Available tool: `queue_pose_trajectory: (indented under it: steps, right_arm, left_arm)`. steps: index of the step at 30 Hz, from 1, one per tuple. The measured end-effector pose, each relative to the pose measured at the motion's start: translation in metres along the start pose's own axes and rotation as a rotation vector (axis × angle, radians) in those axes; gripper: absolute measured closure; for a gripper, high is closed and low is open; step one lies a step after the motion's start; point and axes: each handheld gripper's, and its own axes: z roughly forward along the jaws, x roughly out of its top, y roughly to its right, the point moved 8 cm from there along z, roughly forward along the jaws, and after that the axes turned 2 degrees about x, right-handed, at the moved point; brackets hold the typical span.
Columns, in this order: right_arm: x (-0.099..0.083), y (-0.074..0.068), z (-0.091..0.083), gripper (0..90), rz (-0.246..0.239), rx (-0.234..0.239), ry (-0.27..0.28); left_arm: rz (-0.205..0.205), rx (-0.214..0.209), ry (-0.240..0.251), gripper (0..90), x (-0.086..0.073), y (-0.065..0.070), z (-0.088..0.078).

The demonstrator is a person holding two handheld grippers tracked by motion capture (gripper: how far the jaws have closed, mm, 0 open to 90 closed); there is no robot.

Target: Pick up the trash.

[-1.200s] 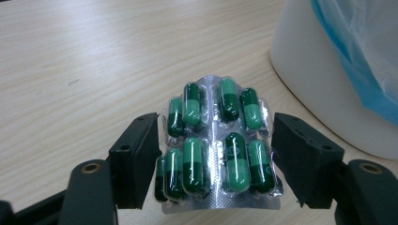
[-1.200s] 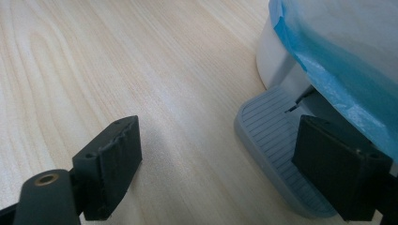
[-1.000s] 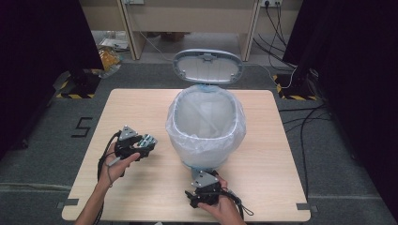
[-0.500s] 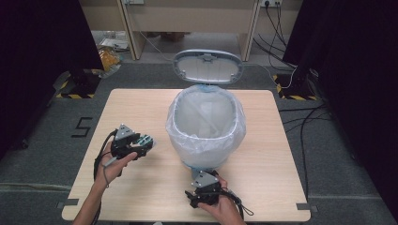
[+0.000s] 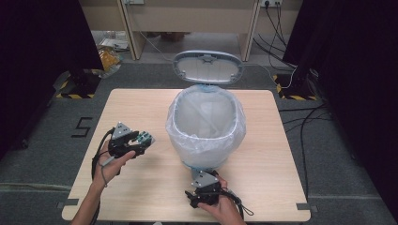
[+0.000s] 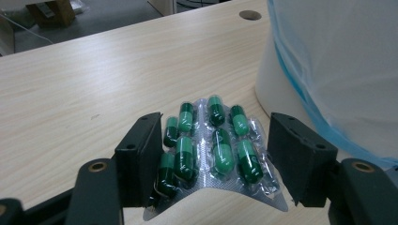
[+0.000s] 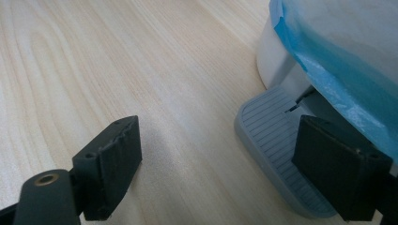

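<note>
The left gripper (image 5: pixel 141 139), jaws clamped on the blister pack (image 6: pixel 211 145), sits left of the open bin (image 5: pixel 206 124), whose pedal (image 7: pixel 277 140) lies beneath the right gripper's (image 7: pixel 234 164) wide jaws.

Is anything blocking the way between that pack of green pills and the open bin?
Nothing visible does. The left gripper holds the blister pack above bare table, just beside the bin. Its lid stands open, and only the bag-lined rim has to be cleared.
</note>
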Motion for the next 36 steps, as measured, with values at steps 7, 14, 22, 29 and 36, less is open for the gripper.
queue_pose_trajectory:
  steps: [7,14,22,29,36]
  right_arm:
    - [0.000,0.000,0.000,15.9,-0.001,0.001,-0.002]
    - [0.000,0.000,0.000,15.8,-0.002,0.002,-0.003]
    - [0.000,0.000,0.000,15.8,-0.002,0.002,-0.002]
    - [0.000,0.000,0.000,15.8,-0.001,0.002,-0.004]
    - [0.000,0.000,0.000,15.8,-0.001,0.003,-0.003]
  left_arm:
    - [0.015,0.003,0.036,36.4,0.020,0.001,-0.011]
    - [0.027,-0.012,0.054,36.3,0.036,0.006,-0.019]
    - [0.046,-0.024,0.088,36.3,0.054,0.013,-0.028]
    - [0.053,-0.022,0.125,36.3,0.071,0.016,-0.034]
    - [0.040,-0.030,0.159,36.2,0.083,0.019,-0.038]
